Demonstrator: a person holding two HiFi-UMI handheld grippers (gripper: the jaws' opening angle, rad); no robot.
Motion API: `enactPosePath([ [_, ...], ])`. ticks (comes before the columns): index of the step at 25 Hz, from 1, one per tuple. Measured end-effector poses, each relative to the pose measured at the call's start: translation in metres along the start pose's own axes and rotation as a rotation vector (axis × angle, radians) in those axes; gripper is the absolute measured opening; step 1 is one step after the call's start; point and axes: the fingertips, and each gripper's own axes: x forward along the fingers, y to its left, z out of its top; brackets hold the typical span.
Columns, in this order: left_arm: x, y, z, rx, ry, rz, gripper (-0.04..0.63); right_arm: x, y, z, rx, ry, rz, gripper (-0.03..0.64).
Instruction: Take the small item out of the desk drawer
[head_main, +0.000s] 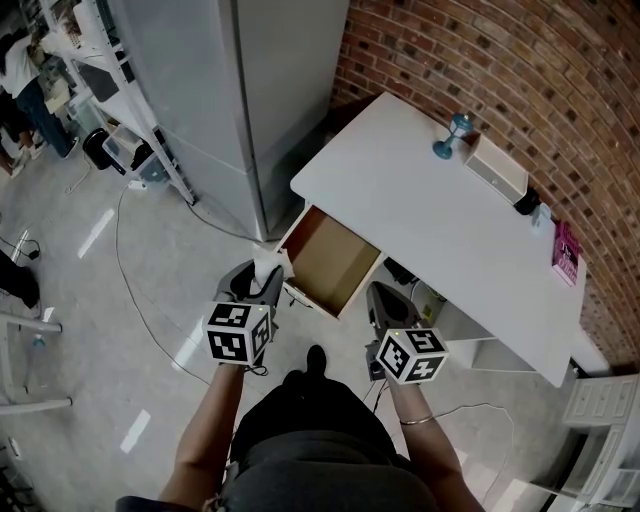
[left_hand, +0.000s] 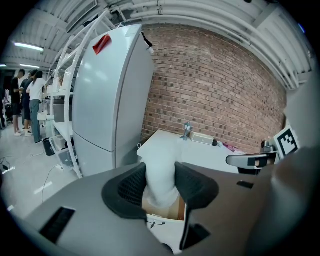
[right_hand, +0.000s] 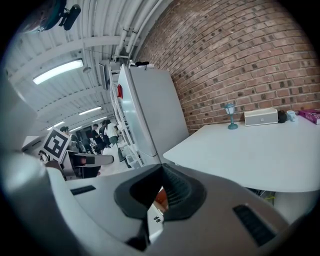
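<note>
The white desk (head_main: 430, 215) stands against the brick wall with its brown drawer (head_main: 330, 262) pulled open; the drawer's inside looks bare. My left gripper (head_main: 262, 278) hangs just left of the drawer's front corner, shut on a small white soft item (head_main: 268, 262). In the left gripper view that white item (left_hand: 159, 150) sits pinched between the black pads of the left gripper (left_hand: 160, 167), above the drawer (left_hand: 167, 210). My right gripper (head_main: 385, 302) is to the right of the drawer front, below the desk edge. In the right gripper view the right gripper (right_hand: 162, 169) has its tips together, holding nothing.
A tall grey cabinet (head_main: 240, 100) stands left of the desk. On the desktop are a blue lamp-like figure (head_main: 455, 135), a white box (head_main: 495, 165) and a pink book (head_main: 567, 250). Cables run over the floor (head_main: 130, 290). People stand at the far left (head_main: 20, 70).
</note>
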Motion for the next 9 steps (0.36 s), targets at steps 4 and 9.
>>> enactPosePath([
  [4,-0.0003,0.0012,0.0001,-0.008,-0.001,0.000,0.183,0.0009,0.0000,-0.0017,0.001,0.005,-0.001,0.002],
  [9,0.0034,-0.0010,0.0030,-0.020,-0.001,-0.018,0.183,0.0038,-0.0006,-0.0024,0.011,0.004,0.007,0.002],
])
